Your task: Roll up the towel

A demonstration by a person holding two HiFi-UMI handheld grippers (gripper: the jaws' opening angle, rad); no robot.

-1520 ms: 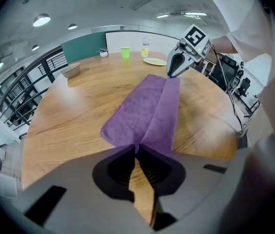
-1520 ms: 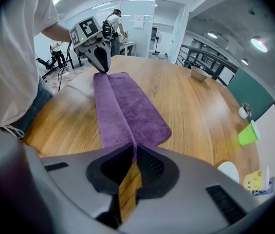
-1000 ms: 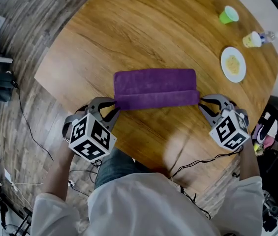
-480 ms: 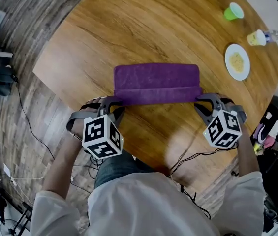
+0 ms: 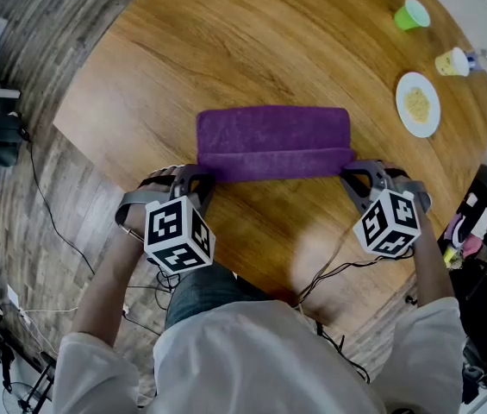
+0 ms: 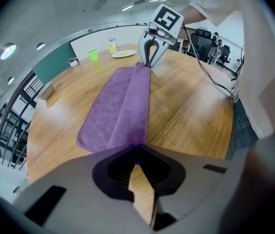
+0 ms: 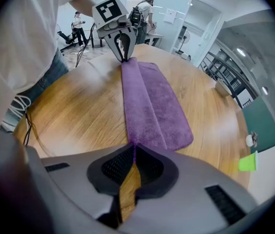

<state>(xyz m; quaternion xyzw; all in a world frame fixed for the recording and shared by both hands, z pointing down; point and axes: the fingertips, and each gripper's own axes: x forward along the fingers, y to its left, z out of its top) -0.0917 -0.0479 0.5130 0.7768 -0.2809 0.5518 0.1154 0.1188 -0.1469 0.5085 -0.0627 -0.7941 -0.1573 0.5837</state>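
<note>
The purple towel lies on the round wooden table, its near edge folded over into a low roll. My left gripper is at the fold's left end; its jaws are closing, with the fold's corner pinched at their tips. At the right end, my right gripper is shut on the other corner. In the left gripper view the towel runs away to the right gripper. The right gripper view mirrors that: the towel leads to the left gripper.
At the table's far right stand a green cup, a small yellow-capped bottle and a white plate with food. Cables hang over the near table edge. Office chairs and people show in the background.
Both grippers sank and rolled at the ends of the fold, and their jaws closed in on its corners. The towel stayed flat, with its near fold tightened.
</note>
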